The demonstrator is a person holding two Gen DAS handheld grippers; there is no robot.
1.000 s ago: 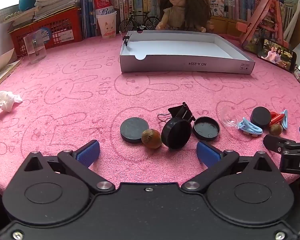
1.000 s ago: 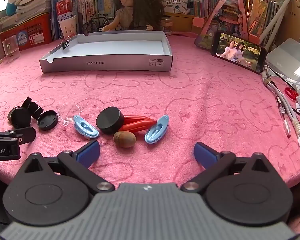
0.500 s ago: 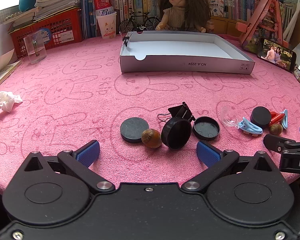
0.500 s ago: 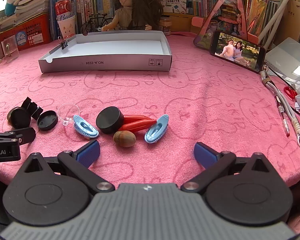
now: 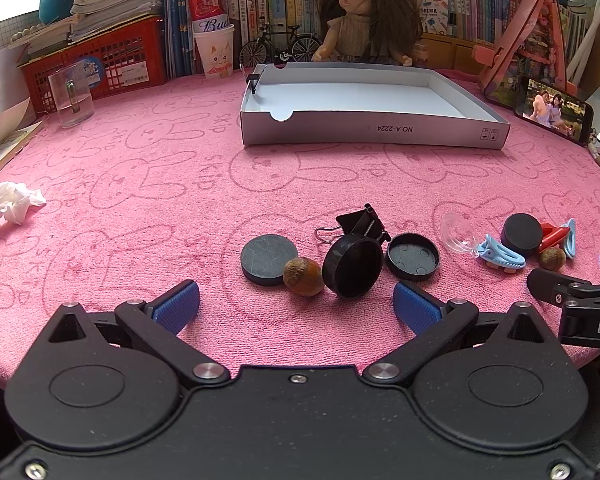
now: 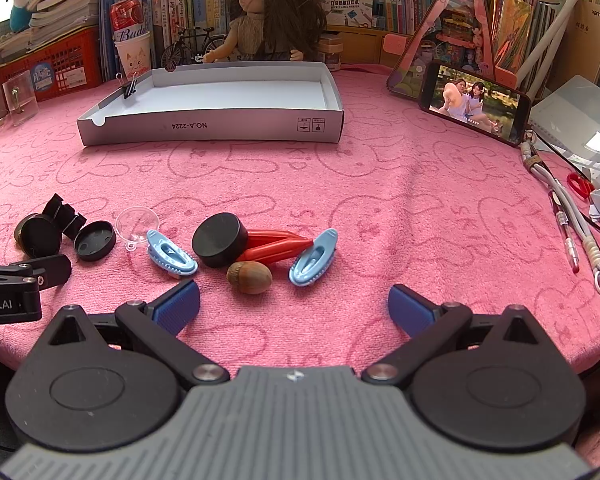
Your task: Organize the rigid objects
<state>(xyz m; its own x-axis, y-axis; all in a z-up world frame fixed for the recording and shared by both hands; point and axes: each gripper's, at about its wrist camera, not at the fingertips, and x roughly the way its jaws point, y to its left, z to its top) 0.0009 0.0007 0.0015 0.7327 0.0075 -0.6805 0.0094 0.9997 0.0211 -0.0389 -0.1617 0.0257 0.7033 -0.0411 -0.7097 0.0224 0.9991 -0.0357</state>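
Note:
My left gripper [image 5: 296, 304] is open and empty, just short of a black disc [image 5: 269, 258], a brown nut [image 5: 303, 277], a tilted black cap [image 5: 353, 261], a flat black lid [image 5: 413, 255] and a black binder clip [image 5: 362, 220]. My right gripper [image 6: 294, 306] is open and empty, just short of a second nut [image 6: 249, 277], a black puck [image 6: 219, 240], a red clip [image 6: 278, 246], two blue clips [image 6: 171, 256] [image 6: 314, 258] and a clear dome [image 6: 137, 223]. An open white box [image 6: 212, 125] lies far back on the pink cloth.
A doll [image 5: 366, 12], books and a red basket [image 5: 100, 60] line the back. A glass [image 5: 71, 98] and crumpled tissue [image 5: 8, 206] are at the left. A phone [image 6: 474, 102], cables [image 6: 580, 232] and scissors [image 6: 580, 184] are at the right.

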